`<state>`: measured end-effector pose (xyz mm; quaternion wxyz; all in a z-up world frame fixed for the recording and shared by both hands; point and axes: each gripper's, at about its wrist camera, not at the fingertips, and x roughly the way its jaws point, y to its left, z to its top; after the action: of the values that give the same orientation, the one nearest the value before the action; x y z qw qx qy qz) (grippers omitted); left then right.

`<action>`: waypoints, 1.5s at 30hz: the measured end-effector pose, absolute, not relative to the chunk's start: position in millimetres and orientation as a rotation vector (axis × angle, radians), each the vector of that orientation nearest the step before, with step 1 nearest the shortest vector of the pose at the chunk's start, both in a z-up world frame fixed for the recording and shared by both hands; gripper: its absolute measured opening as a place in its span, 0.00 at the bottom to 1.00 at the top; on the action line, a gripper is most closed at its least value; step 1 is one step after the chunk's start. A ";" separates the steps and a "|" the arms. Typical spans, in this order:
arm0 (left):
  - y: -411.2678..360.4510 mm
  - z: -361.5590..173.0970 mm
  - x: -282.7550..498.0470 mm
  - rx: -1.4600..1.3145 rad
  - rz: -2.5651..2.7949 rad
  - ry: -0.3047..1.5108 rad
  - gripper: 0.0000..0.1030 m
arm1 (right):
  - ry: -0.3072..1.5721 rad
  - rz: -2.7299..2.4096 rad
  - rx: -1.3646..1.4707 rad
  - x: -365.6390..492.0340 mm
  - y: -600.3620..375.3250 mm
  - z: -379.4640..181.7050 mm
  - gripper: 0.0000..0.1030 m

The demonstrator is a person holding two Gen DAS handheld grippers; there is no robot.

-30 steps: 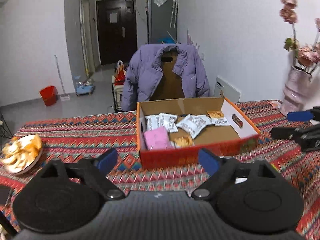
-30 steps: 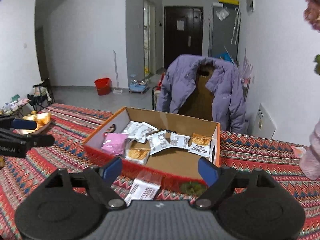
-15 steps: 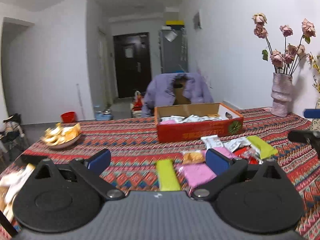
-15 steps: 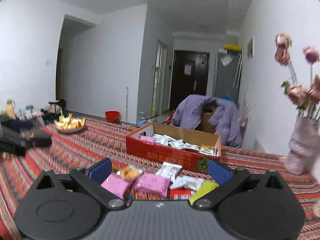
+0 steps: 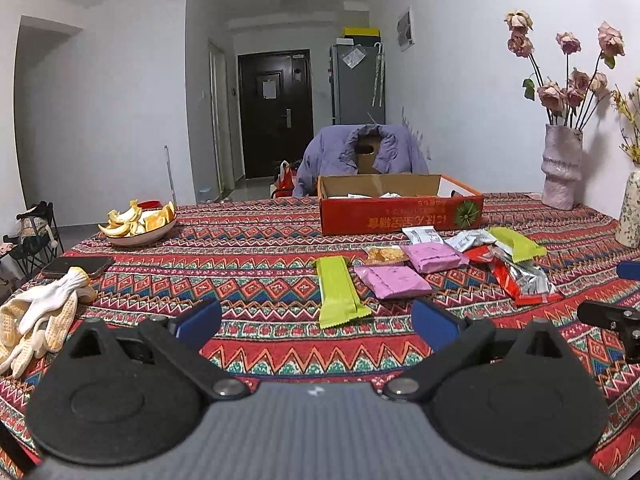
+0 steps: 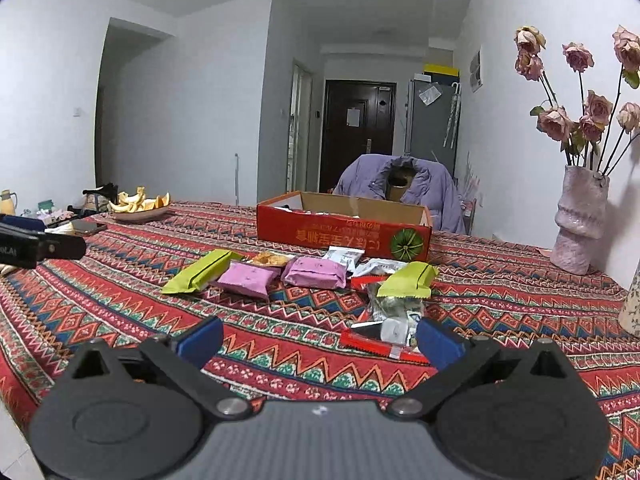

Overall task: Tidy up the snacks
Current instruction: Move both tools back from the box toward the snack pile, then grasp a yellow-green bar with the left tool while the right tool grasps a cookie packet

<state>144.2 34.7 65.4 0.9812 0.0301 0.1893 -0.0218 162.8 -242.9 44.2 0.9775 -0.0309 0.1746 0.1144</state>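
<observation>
White walls and a dark door back the table's patterned cloth [image 5: 256, 264] in our left wrist view. Our left gripper [image 5: 316, 322] has its jaws wide apart, nothing between them — the green packet [image 5: 338, 292] lies just ahead, the red box [image 5: 400, 210] farther back. From the right wrist, our right gripper [image 6: 318, 340] also stands spread and empty; a red-edged packet [image 6: 384, 332] lies just beside its right finger.

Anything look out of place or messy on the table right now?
Yes. About ten snack packets lie scattered on the patterned tablecloth, outside the red cardboard box. White work gloves sit crumpled near the table's edge.
</observation>
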 end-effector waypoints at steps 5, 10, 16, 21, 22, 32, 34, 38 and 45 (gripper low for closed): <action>33.1 62.1 157.1 0.062 -0.037 0.412 1.00 | 0.384 0.231 -0.042 171.9 -245.4 37.3 1.00; 30.7 55.7 177.2 0.051 -0.048 0.456 1.00 | 0.401 0.231 -0.029 181.4 -246.5 34.8 1.00; 26.4 49.5 222.5 0.027 -0.048 0.479 0.92 | 0.411 0.228 -0.012 199.9 -248.3 39.2 1.00; 21.9 42.6 268.0 0.009 -0.080 0.515 0.86 | 0.419 0.221 -0.007 219.2 -249.2 43.1 1.00; 20.3 40.4 275.7 0.009 -0.082 0.527 0.85 | 0.421 0.221 -0.004 223.5 -249.6 43.7 1.00; 13.4 4.2 351.0 0.004 -0.060 0.639 0.69 | 0.478 0.251 0.082 279.1 -251.4 48.6 1.00; 12.3 -0.9 360.4 0.000 -0.075 0.642 0.66 | 0.485 0.266 0.097 291.8 -247.8 51.0 1.00; 14.4 -9.5 368.0 -0.002 -0.083 0.659 0.40 | 0.517 0.307 0.085 318.1 -232.9 56.6 1.00; 30.5 0.5 352.9 -0.019 -0.050 0.613 0.35 | 0.611 0.449 0.067 383.3 -189.9 52.1 0.97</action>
<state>352.9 30.5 0.5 0.9531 -0.0093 0.3016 -0.0248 383.3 -190.0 52.1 0.9285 0.0328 0.2981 0.2191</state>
